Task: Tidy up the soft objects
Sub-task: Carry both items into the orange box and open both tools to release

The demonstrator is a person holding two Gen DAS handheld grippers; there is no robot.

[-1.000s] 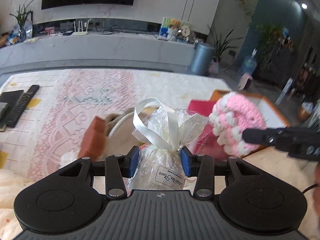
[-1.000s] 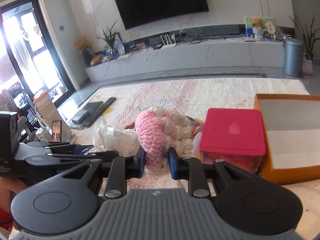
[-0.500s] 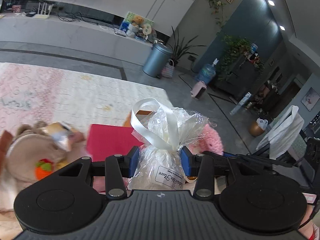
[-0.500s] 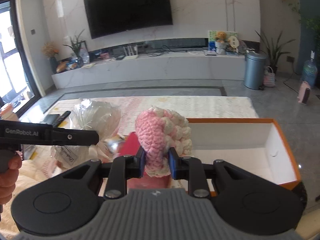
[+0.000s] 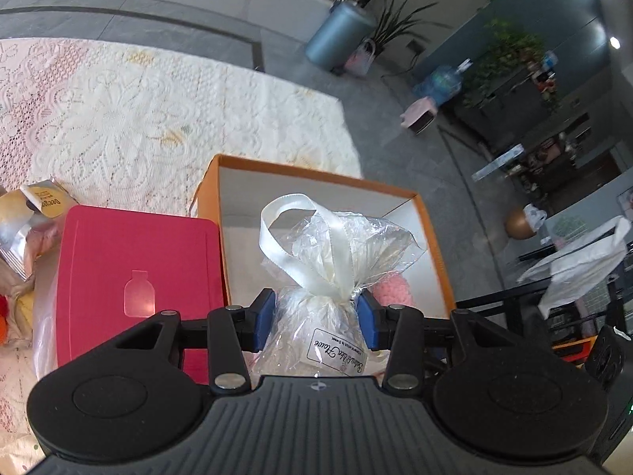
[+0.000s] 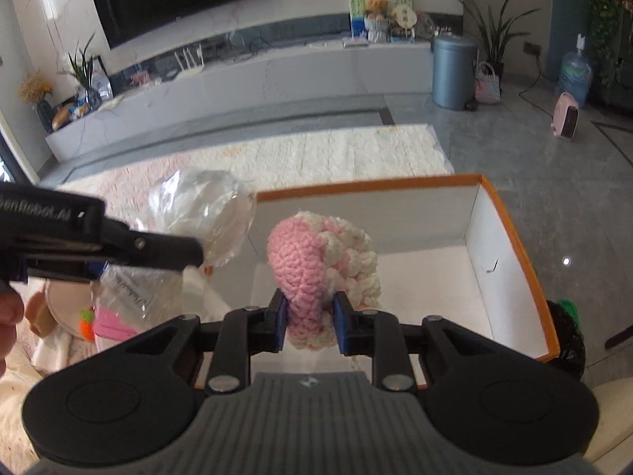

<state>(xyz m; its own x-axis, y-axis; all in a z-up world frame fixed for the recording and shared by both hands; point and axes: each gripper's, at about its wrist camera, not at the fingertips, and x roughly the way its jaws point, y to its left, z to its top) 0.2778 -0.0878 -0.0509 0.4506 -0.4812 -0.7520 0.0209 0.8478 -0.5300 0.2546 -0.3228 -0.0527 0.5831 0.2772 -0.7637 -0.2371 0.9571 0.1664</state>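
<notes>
My left gripper [image 5: 315,322] is shut on a clear cellophane bag [image 5: 332,277] tied with a cream ribbon, holding it over the near left part of an orange box [image 5: 435,245] with a white inside. My right gripper [image 6: 309,326] is shut on a pink and cream crocheted piece [image 6: 316,265], held above the same orange box [image 6: 510,237]. In the right wrist view the cellophane bag [image 6: 201,213] and the left gripper's arm sit at the box's left edge. A bit of the crocheted piece [image 5: 393,297] shows behind the bag in the left wrist view.
A red-lidded box [image 5: 134,273] stands just left of the orange box. A foil snack packet [image 5: 35,209] and a plush toy [image 6: 59,308] lie further left on the lace cloth [image 5: 118,118]. Beyond the table's right edge are grey floor and a metal bin [image 6: 453,71].
Both grippers swung right with their loads, from over the lace cloth and red-lidded box to above the orange box. Both grips are unchanged.
</notes>
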